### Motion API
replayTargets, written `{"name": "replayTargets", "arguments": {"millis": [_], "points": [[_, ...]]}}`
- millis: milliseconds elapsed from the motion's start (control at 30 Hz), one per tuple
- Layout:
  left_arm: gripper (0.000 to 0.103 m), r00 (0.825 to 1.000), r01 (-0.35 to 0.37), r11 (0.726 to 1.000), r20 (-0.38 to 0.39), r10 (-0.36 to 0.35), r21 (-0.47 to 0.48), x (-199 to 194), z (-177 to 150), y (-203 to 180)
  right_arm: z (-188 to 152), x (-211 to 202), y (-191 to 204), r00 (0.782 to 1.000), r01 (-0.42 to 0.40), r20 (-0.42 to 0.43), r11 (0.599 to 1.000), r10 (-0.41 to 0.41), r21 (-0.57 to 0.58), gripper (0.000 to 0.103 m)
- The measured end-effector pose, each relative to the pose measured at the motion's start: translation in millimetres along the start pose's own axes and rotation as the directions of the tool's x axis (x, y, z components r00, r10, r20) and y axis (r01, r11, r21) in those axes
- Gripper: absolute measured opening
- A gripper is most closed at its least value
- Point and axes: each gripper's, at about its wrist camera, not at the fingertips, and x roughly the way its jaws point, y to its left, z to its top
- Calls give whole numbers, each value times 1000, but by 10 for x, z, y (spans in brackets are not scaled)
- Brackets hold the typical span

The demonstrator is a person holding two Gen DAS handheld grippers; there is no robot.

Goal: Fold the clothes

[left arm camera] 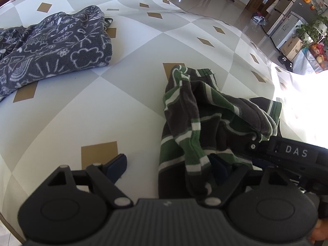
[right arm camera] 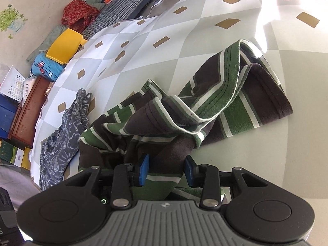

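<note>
- the desk (left arm camera: 133, 94), under a grey-and-white diamond cloth, is the largest thing; it has broad bare room to the left and ahead of the left tool, and its far edge drops to the floor.
- the grey doodle-print garment (left arm camera: 55, 47) lies heaped at the far left, well apart from the work.
- the green-and-brown striped garment (right arm camera: 205, 106) lies crumpled mid-desk, one end stretched flat toward the sunlit side.
- the right tool (right arm camera: 167, 170) has cloth between its blue pads, nearly together; i judge it clamped on a striped fold.
- the left tool (left arm camera: 168, 167) stands apart, one pad over bare cloth, the other at the garment's near edge.
- to do this well, i judge: grip a hem edge, not a bunch, and spread the garment into the bare room.
</note>
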Motion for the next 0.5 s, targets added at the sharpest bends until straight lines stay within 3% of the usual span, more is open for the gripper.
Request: {"name": "replayTargets", "arguments": {"millis": [100, 200, 500], "points": [[69, 1000, 12, 1000, 5, -12, -10, 0, 14, -2, 12, -7, 95, 999, 32, 25, 998, -30, -56, 9], [60, 1000, 13, 1000, 12, -12, -28, -8, 36, 20, 26, -82, 172, 997, 44, 70, 995, -37, -95, 7], [60, 999, -39, 997, 17, 40, -68, 1, 92, 123, 156, -551, 301, 959, 127, 273, 980, -82, -155, 6]]}}
